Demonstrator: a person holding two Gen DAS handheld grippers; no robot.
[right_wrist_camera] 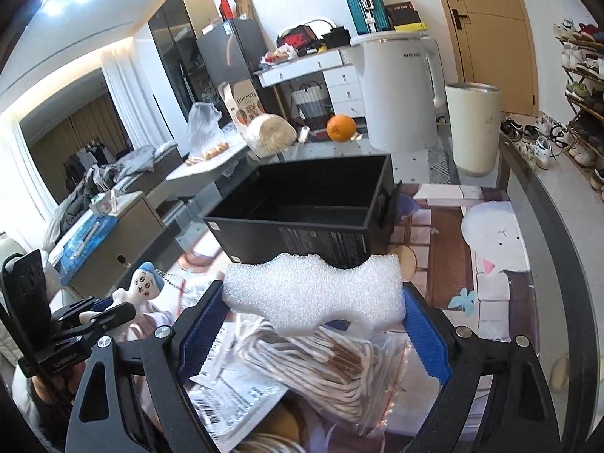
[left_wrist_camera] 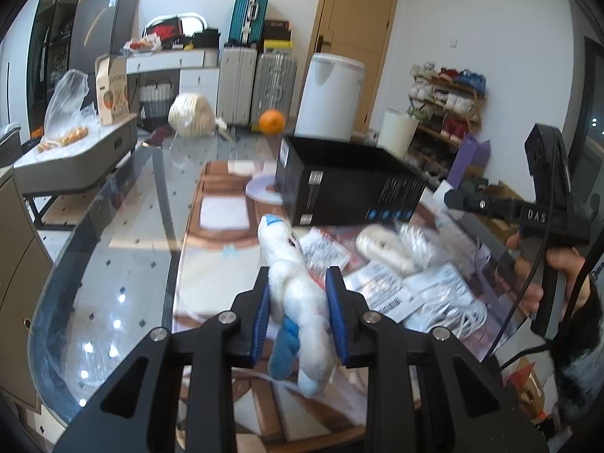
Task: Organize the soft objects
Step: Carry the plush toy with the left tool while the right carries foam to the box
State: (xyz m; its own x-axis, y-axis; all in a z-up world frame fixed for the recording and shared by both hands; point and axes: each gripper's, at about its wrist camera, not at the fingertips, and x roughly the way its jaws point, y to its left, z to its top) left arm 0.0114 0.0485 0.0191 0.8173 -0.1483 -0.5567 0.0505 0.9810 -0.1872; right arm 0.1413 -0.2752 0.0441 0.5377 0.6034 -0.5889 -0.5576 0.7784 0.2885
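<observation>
Holding soft things above the glass table [left_wrist_camera: 124, 264].
Left gripper [left_wrist_camera: 298, 298] pinches a white-and-blue plush doll [left_wrist_camera: 298, 294]; right gripper [right_wrist_camera: 313, 302] clamps a white foam block [right_wrist_camera: 313, 290] near the open black box [right_wrist_camera: 302, 207].

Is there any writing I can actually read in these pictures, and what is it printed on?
"DAS": on the right tool's black body.
White print on the black box: too small to read.
Brown carton: lettering blurred.
Barcode labels on the plastic packets: unreadable.
Grey lettering on the white kettle: too faint.
</observation>
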